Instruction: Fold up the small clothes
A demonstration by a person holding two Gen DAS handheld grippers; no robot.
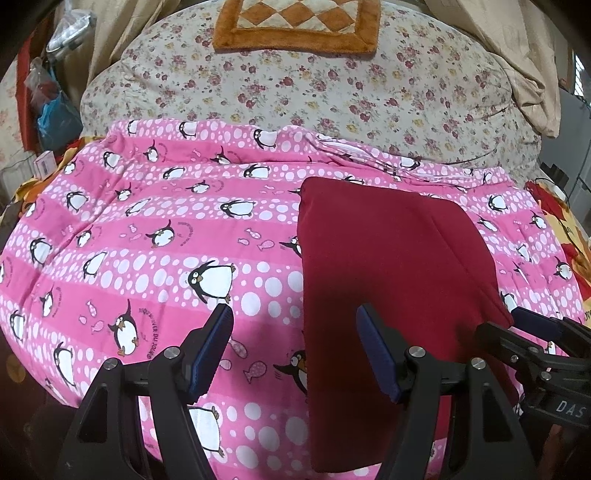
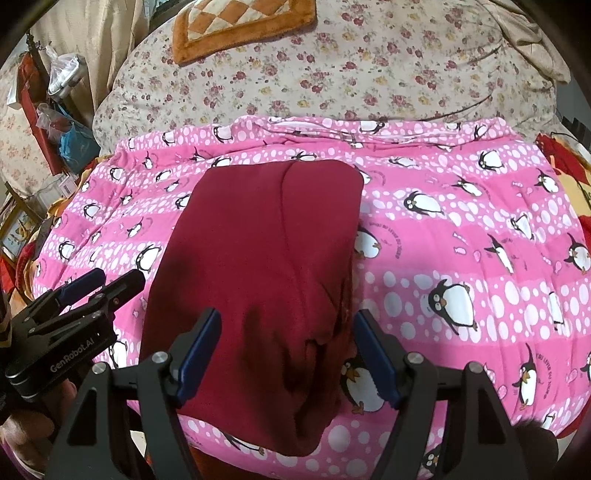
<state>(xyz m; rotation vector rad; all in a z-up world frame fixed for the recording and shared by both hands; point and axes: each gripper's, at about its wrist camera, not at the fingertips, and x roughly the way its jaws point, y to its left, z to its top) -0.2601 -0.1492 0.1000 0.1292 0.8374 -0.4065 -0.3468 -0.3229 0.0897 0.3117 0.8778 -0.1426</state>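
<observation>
A dark red garment (image 1: pixel 388 273), folded into a long rectangle, lies flat on the pink penguin blanket (image 1: pixel 147 236). My left gripper (image 1: pixel 293 323) is open, and its jaws straddle the garment's left edge near the near end, with nothing pinched. In the right wrist view the same garment (image 2: pixel 266 240) runs away from me. My right gripper (image 2: pixel 287 325) hovers open over its near end with the cloth below the pads. Each gripper shows in the other view: the right gripper (image 1: pixel 517 325) at the garment's near right corner, the left gripper (image 2: pixel 110 282) beside its left edge.
Beyond the blanket (image 2: pixel 461 240) lies a floral quilt (image 1: pixel 332 92) with an orange checked cushion (image 1: pixel 295 22) on it. Bags and clutter (image 1: pixel 55 110) stand at the far left. A red and yellow blanket (image 1: pixel 569 229) shows at the right edge.
</observation>
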